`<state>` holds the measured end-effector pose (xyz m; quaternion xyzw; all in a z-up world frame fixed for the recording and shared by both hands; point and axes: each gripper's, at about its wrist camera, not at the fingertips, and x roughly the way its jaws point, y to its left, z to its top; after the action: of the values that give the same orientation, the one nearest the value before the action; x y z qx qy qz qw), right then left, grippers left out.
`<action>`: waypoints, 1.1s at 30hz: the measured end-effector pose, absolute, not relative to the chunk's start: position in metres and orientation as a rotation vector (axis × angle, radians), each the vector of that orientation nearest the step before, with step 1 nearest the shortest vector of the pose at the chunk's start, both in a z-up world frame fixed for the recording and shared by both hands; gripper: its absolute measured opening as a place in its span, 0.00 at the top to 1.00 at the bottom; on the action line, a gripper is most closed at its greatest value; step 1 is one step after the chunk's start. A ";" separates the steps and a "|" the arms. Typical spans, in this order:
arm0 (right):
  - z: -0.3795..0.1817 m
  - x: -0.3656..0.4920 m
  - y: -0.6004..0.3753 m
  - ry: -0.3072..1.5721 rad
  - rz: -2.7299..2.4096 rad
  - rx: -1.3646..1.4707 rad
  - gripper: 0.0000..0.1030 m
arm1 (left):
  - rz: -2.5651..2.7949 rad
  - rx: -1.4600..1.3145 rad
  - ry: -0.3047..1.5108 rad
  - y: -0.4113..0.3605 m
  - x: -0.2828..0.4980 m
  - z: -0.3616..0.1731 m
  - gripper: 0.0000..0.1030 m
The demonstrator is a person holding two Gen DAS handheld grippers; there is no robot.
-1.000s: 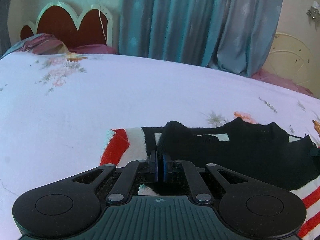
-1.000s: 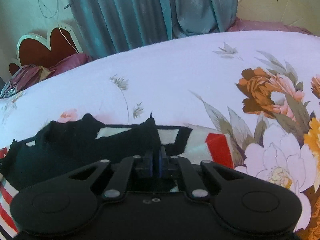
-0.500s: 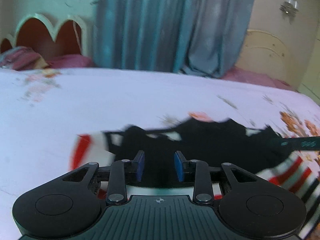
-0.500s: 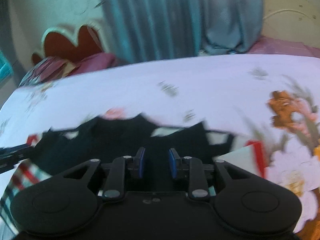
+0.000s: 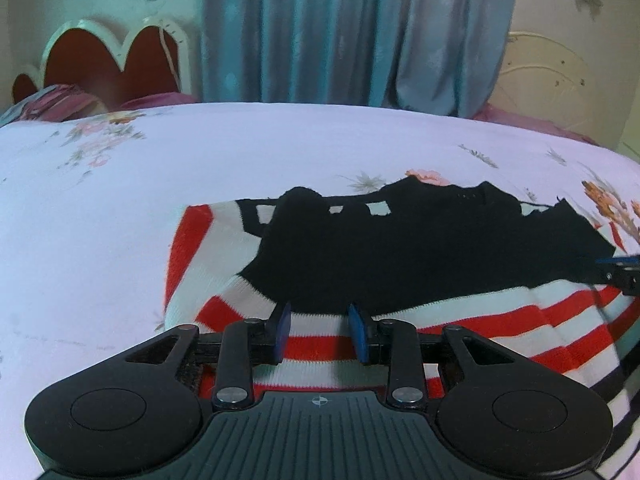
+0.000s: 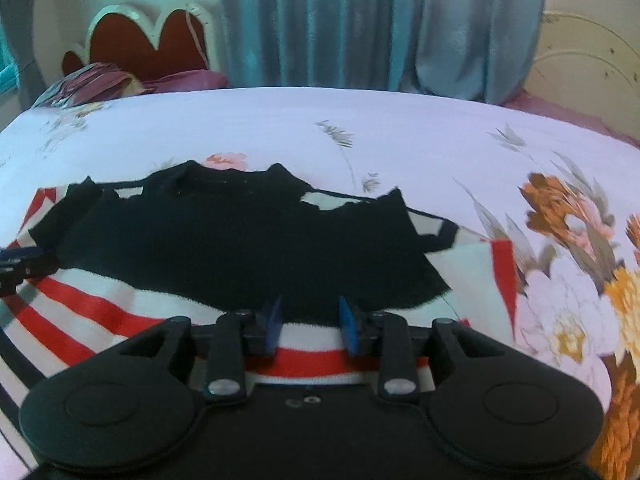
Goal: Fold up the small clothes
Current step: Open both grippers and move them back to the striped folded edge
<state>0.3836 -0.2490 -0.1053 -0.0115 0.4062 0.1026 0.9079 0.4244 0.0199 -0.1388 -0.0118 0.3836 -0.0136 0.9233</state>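
1. Left wrist view: left gripper [image 5: 320, 330] hangs over the near striped edge of the sweater [image 5: 420, 248]. Blue pads [image 5: 282, 326] stand a narrow way apart; only the cloth lying below shows in the gap, and nothing is pinched.
2. Same view: the sweater lies flat on the floral bedsheet [image 5: 120, 208], with a black panel across the middle, red and white stripes toward the camera, and a striped sleeve end at the left. The tip of the right gripper [image 5: 618, 270] shows at the right edge, over the garment's far side.
3. Same view: blue curtain [image 5: 340, 32] and scalloped headboard [image 5: 108, 60] stand behind the bed.
4. Right wrist view: right gripper [image 6: 308, 326] is poised over the striped hem, just short of the black panel. Its jaws are opening, a narrow gap so far, gripping nothing.
5. Same view: the sweater spreads left of centre on the bedsheet; large orange and pink printed flowers [image 6: 572, 224] lie to its right. The left gripper's tip shows at the left edge, over the stripes.
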 end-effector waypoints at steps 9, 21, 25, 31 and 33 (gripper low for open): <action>-0.086 0.352 -0.221 0.811 0.290 0.040 0.65 | -0.085 -0.059 0.817 -0.010 0.401 -0.124 0.67; -0.099 0.323 -0.231 0.835 0.223 0.029 0.56 | -0.059 -0.023 0.818 -0.013 0.379 -0.133 0.39; -0.095 0.309 -0.241 0.815 0.171 0.056 0.56 | -0.041 -0.033 0.809 -0.006 0.367 -0.129 0.39; -0.104 0.289 -0.260 0.839 0.085 0.049 0.57 | -0.022 -0.027 0.804 0.011 0.344 -0.133 0.39; -0.108 0.285 -0.264 0.842 0.049 0.025 0.57 | -0.027 -0.018 0.808 0.014 0.340 -0.135 0.38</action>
<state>0.2846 -0.2641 -0.1081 0.0122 0.4086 0.0236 0.9123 0.3401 0.0138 -0.1349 -0.0089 0.3932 -0.0131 0.9193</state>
